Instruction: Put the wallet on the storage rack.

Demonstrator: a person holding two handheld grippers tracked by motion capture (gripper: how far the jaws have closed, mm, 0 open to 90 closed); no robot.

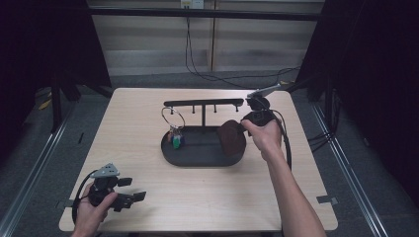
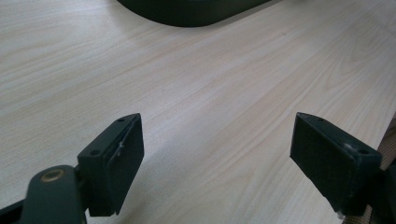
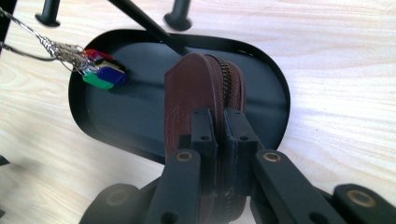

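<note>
A brown zippered pouch hangs over the right end of the black oval tray. My right gripper is shut on the pouch's edge beside the zipper, the jaws pressed against both sides. A wire ring with coloured key tags hangs from the black T-shaped rack and reaches down to the tray's left part. My left gripper rests near the table's front left corner, jaws wide apart over bare wood with nothing between them.
The light wooden table has dark floor and metal rails on either side. Cables run along the back wall and trail from my right gripper. The tray's near edge is visible at the top of the left gripper view.
</note>
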